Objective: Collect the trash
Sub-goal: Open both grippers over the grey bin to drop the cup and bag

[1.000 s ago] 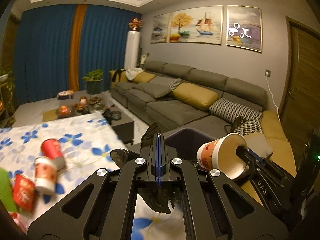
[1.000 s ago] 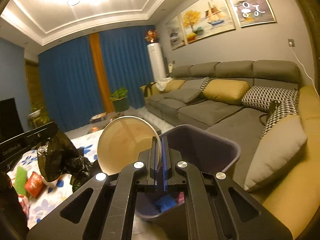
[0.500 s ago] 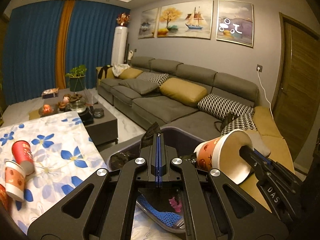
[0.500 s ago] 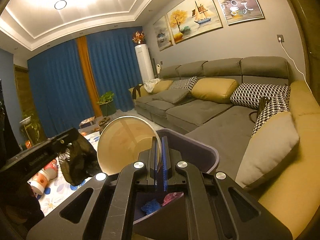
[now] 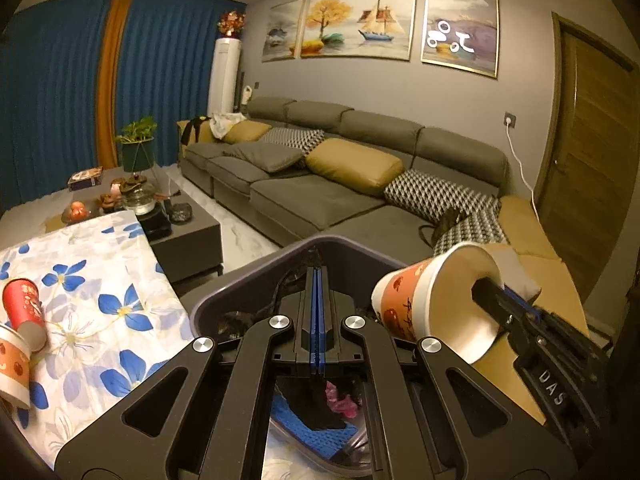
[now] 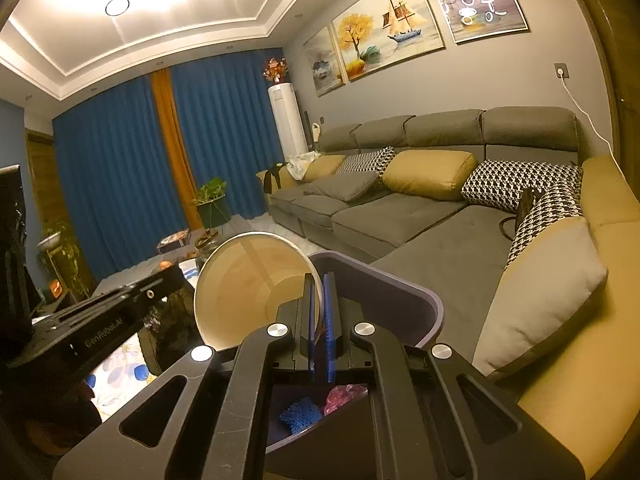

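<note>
My left gripper hovers over the purple-grey trash bin with a crumpled black plastic bag pinched between its pads. Its jaws are just opening. The bag hangs down into the bin. My right gripper is shut on the rim of an orange-and-white paper cup, one finger inside it. The cup lies on its side above the bin's right edge. A blue mesh piece and a pink wrapper lie in the bin.
A table with a blue-flower cloth stands to the left with a red cup and another paper cup on it. A dark coffee table is behind it. A grey corner sofa runs along the right.
My left gripper carried the black bag rightward and down, from beside the flowered table to over the bin. The right gripper and its cup have stayed near the bin's edge.
</note>
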The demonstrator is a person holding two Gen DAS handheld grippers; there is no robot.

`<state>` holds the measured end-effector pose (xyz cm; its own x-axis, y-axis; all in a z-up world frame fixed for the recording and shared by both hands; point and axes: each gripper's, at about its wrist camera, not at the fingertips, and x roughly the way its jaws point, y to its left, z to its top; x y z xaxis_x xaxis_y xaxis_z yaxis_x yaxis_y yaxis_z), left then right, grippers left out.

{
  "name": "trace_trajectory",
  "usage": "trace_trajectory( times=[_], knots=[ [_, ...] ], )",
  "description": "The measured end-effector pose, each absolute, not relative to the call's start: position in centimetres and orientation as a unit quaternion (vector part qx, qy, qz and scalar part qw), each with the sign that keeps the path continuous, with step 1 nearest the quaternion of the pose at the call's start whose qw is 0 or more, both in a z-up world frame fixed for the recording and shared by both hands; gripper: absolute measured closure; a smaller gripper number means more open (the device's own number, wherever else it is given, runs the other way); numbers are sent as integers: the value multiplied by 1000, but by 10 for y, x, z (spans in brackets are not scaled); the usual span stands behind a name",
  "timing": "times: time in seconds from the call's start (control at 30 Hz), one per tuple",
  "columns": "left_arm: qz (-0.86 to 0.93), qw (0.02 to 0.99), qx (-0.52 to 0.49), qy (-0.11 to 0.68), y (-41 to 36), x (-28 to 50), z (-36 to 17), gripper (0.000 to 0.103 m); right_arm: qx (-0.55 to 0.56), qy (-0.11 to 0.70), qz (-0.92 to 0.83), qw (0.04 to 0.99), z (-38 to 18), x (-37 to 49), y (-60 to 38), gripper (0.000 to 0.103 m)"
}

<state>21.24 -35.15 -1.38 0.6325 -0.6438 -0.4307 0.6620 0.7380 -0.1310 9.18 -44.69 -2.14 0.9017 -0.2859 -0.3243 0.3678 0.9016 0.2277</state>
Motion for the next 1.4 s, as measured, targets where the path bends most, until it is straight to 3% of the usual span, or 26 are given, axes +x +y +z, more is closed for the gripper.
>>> trace_trajectory(
  times=[0.03, 0.1, 0.13, 0.17, 0.27, 0.43, 0.47, 0.57, 0.67, 0.9, 1.1, 1.4],
  knots=[
    [-359, 904, 25, 232, -351, 213, -15, 92, 143, 144, -169, 965, -21, 92, -444, 98],
    [-350, 907, 28, 231, -347, 214, -17, 63, 142, 144, -165, 965, -22, 94, -442, 98],
    [-342, 911, 23, 228, -343, 215, -17, 39, 140, 145, -163, 966, -22, 95, -441, 98],
    [-335, 915, 14, 223, -338, 215, -17, 29, 139, 147, -162, 966, -23, 96, -441, 98],
    [-314, 922, 0, 226, -322, 217, -17, 21, 138, 151, -159, 966, -25, 100, -439, 98],
    [-273, 937, -4, 217, -287, 206, -16, 14, 135, 159, -155, 966, -28, 108, -438, 95],
    [-265, 940, -2, 213, -282, 202, -14, 13, 135, 160, -155, 966, -29, 110, -439, 92],
    [-236, 950, -6, 206, -258, 190, -12, 11, 132, 158, -158, 966, -29, 112, -437, 67],
    [-212, 957, -10, 199, -231, 177, -11, 9, 124, 152, -161, 967, -25, 108, -434, 63],
    [-136, 971, -7, 194, -176, 148, -15, 8, 113, 133, -157, 972, -16, 85, -410, 39],
    [-73, 977, -1, 199, -128, 127, -22, 8, 94, 135, -132, 978, -14, 73, -370, 33],
    [14, 981, 0, 191, -48, 89, -36, 8, 86, 152, -63, 983, -17, 68, -293, 33]
  ],
)
